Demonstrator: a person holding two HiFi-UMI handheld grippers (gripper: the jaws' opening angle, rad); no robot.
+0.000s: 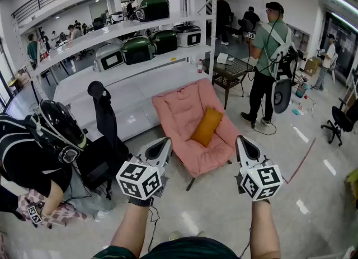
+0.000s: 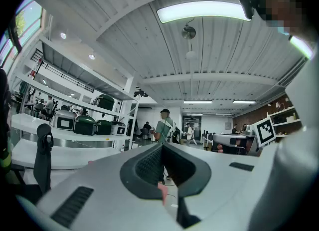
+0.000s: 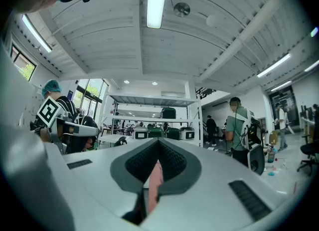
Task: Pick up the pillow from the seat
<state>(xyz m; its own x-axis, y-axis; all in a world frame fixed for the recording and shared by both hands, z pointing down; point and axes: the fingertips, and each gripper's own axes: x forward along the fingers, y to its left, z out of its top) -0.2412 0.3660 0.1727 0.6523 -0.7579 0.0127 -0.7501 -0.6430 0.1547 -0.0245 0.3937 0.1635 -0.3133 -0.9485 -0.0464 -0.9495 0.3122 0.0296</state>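
Note:
An orange pillow (image 1: 206, 126) leans upright against the back of a pink padded seat (image 1: 182, 112) on the floor ahead of me. Both grippers hover level in front of the seat, short of it and touching nothing. My left gripper (image 1: 165, 142) points at the seat's front left corner and my right gripper (image 1: 241, 140) at its front right corner. The jaws of each are shut, with nothing between them. In the left gripper view the left gripper (image 2: 162, 145) has its pads meeting at the tip; in the right gripper view the right gripper (image 3: 159, 140) looks the same. The pillow is hidden in both gripper views.
A black office chair (image 1: 104, 119) stands left of the seat, with a seated person in a helmet (image 1: 56, 129) beside it. White shelves (image 1: 134, 62) with appliances run behind. A dark low table (image 1: 229, 72) and a standing person (image 1: 268, 56) are at the back right.

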